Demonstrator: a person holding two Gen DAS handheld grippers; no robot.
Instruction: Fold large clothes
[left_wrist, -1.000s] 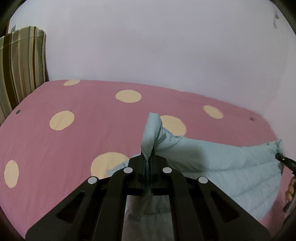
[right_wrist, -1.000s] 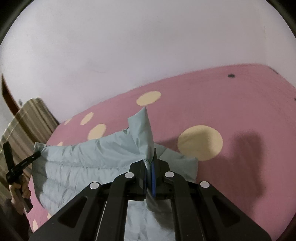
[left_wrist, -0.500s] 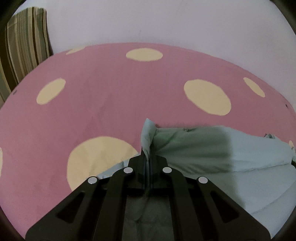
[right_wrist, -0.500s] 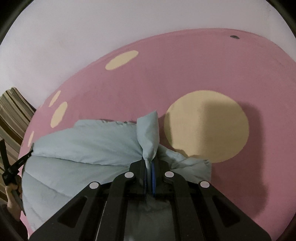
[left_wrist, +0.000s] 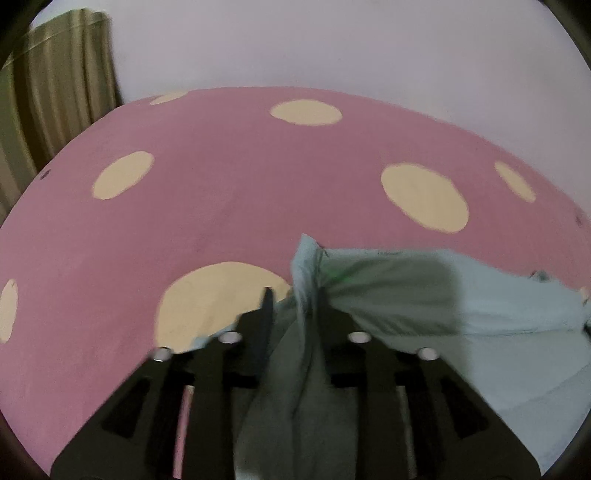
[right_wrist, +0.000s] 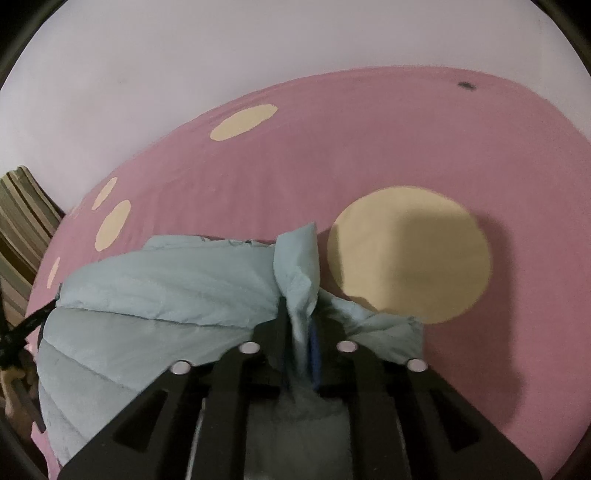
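Left gripper (left_wrist: 293, 295): jaws opening, were clamped; jacket (left_wrist: 424, 295) fold loose between them, released.
Right gripper (right_wrist: 301, 314): jaws opening, were clamped; jacket corner between, released.
Jacket: on bedsheet (left_wrist: 221, 206), 3 o'clock in left view, lower than before.

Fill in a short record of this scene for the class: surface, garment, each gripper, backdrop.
surface: pink bedsheet with cream dots
garment: pale blue quilted padded jacket, lying on the sheet
left gripper: jaws opening, a corner of the jacket between them
right gripper: jaws opening, a jacket corner between them
backdrop: plain pale wall, striped olive curtain at left
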